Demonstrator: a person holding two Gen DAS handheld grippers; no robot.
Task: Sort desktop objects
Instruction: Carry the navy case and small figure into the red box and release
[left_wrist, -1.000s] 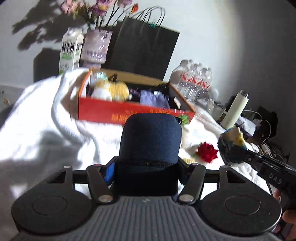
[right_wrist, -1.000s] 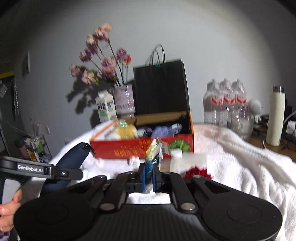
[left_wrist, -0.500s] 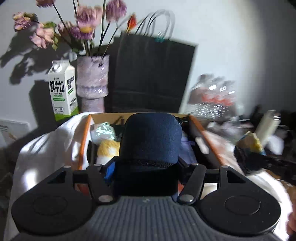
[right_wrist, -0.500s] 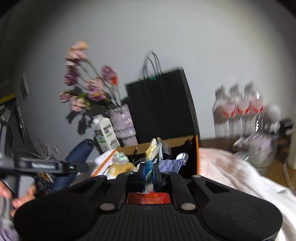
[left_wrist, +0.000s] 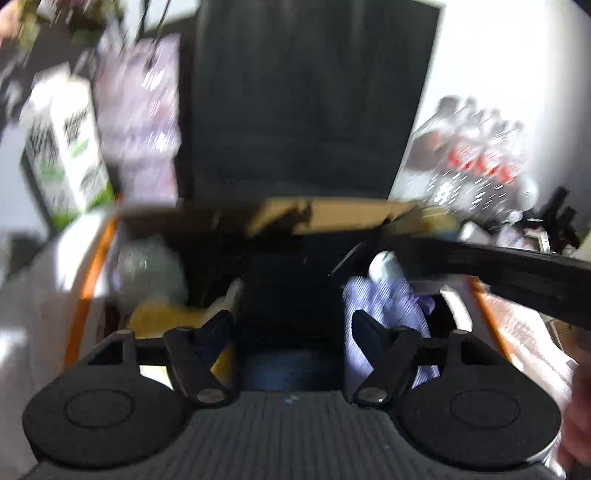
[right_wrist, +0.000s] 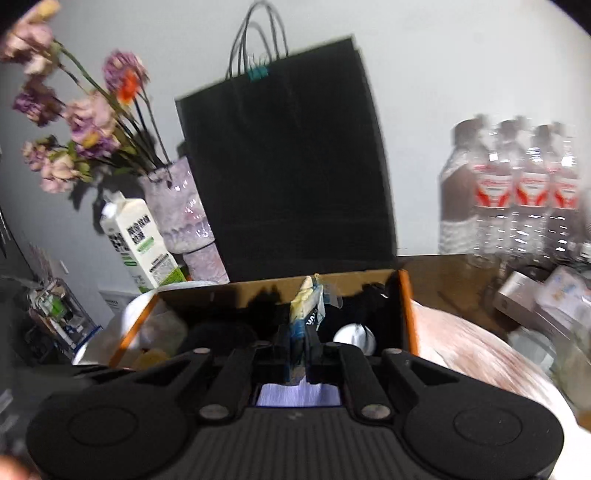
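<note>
My left gripper (left_wrist: 291, 325) is shut on a dark navy zip pouch (left_wrist: 291, 295) and holds it over the open orange cardboard box (left_wrist: 88, 273); the view is blurred by motion. My right gripper (right_wrist: 298, 338) is shut on a small yellow-and-blue snack packet (right_wrist: 306, 306), held upright over the same box (right_wrist: 404, 306). The right gripper's black arm (left_wrist: 517, 273) crosses the box's right side in the left wrist view. The box holds a purple cloth (left_wrist: 384, 306), a yellow soft item (left_wrist: 166, 317) and a white round item (right_wrist: 354, 336).
Behind the box stand a black paper bag (right_wrist: 288, 166), a vase of flowers (right_wrist: 181, 210), a milk carton (right_wrist: 140, 240) and a pack of water bottles (right_wrist: 517, 184). A white towel (right_wrist: 480, 350) covers the table around the box. Clutter lies at the far right.
Both grippers have moved forward from over the towel to above the box, each still holding its object. The camera view now looks down into the box.
</note>
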